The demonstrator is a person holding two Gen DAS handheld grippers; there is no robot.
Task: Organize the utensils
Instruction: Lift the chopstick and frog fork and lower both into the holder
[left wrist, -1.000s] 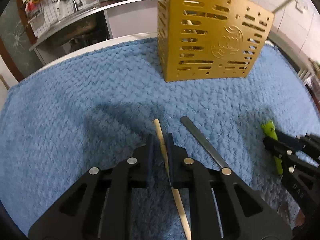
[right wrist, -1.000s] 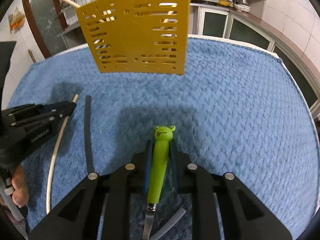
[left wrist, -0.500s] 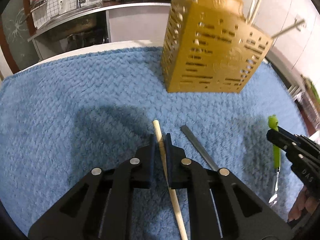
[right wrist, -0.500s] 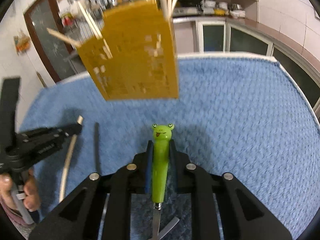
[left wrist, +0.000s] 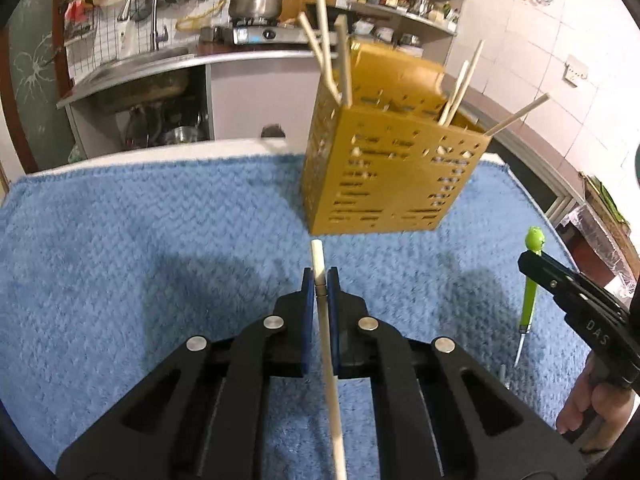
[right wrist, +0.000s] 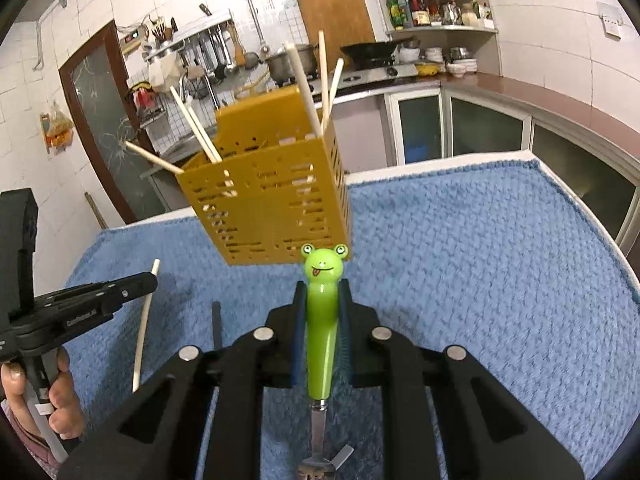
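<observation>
Over blue towel (left wrist: pixel 160 240) — left tool (left wrist: pixel 320 280) grips chopstick (left wrist: pixel 330 380) (right (right wrist: pixel 322 300): fork (right wrist: pixel 320 320)).

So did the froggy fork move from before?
Yes. The frog fork, clamped in the right gripper, has risen off the blue towel and come closer to the yellow holder.

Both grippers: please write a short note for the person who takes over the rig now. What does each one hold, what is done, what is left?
Left gripper: shut on a pale chopstick, lifted off the blue towel.
Right gripper: shut on the green frog-handled utensil, also lifted.
Yellow holder: stands on the towel ahead, several chopsticks already in it.
Left to do: put both held pieces into the holder, then the dark flat utensil lying on the towel.
</observation>
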